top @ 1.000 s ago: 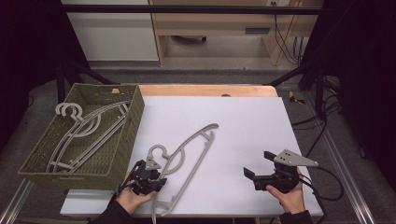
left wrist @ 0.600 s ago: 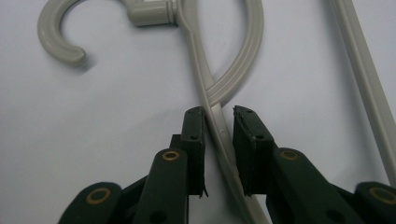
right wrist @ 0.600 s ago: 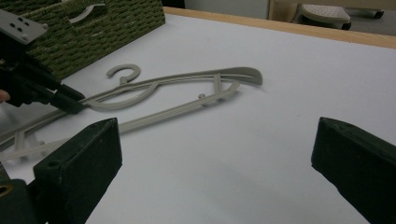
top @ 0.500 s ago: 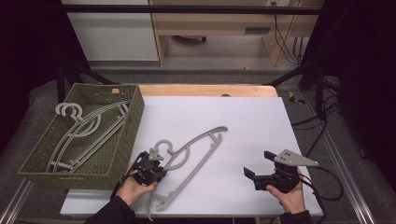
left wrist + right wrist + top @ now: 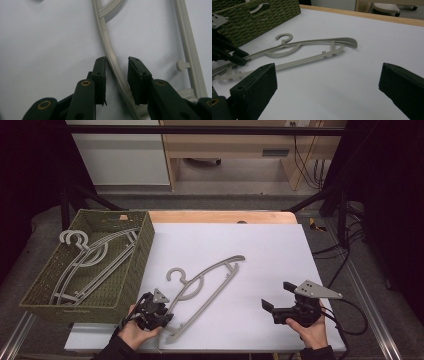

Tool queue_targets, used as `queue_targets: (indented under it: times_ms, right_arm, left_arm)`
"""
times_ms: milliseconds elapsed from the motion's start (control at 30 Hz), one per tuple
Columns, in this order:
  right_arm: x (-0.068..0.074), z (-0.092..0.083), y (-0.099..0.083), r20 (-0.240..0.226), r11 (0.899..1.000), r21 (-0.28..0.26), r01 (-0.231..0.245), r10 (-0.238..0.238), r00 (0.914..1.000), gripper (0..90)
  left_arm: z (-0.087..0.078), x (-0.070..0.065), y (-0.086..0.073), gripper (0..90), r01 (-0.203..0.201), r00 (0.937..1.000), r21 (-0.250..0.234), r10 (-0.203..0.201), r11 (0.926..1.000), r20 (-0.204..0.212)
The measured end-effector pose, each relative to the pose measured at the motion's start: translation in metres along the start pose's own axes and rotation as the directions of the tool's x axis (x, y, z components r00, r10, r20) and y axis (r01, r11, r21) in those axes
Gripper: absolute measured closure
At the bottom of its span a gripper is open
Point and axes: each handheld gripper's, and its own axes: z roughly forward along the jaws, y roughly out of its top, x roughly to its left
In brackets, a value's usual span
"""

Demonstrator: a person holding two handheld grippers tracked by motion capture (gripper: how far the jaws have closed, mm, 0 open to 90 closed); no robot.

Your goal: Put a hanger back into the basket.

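A grey plastic hanger (image 5: 210, 275) lies flat on the white table, hook toward the basket. My left gripper (image 5: 167, 315) sits at the hanger's near-left end, held in a hand. In the left gripper view its jaws (image 5: 116, 62) straddle the hanger's curved arm (image 5: 110, 50). The left pad touches the arm, and a gap shows on the right side. These jaws have just been opening, with the arm still between them. My right gripper (image 5: 276, 295) rests open near the front right edge with nothing between its jaws (image 5: 328, 68). From there the hanger (image 5: 312, 42) lies ahead.
A green woven basket (image 5: 145, 240) stands at the table's left and holds more grey hangers (image 5: 85, 255). The basket wall (image 5: 262, 17) shows at the upper left in the right gripper view. A wooden strip (image 5: 220, 216) borders the far edge of the table.
The hanger has slid a little to the right across the table. The left gripper's jaws look slacker on the hanger's arm than half a second ago. The right gripper has not moved.
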Motion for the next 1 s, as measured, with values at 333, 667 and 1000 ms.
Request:
queue_targets:
  times_ms: [333,667,1000]
  right_arm:
    - [0.0,0.001,0.0,-0.001,1.0,0.002,0.0,0.0,1.0,2.0]
    - [0.0,0.0,0.0,-0.002,1.0,0.0,-0.001,0.001,1.0,2.0]
    - [0.001,0.001,0.0,-0.002,1.0,0.008,0.007,-0.007,1.0,1.9]
  left_arm:
    - [0.002,0.015,0.006,78.3,0.008,0.9999,0.008,-0.008,0.9999,-0.014]
    - [-0.002,0.015,0.003,70.2,-0.004,1.0,0.06,0.004,0.9982,-0.009]
    - [-0.001,0.013,0.005,81.3,-0.009,0.9997,0.061,0.011,0.9981,-0.023]
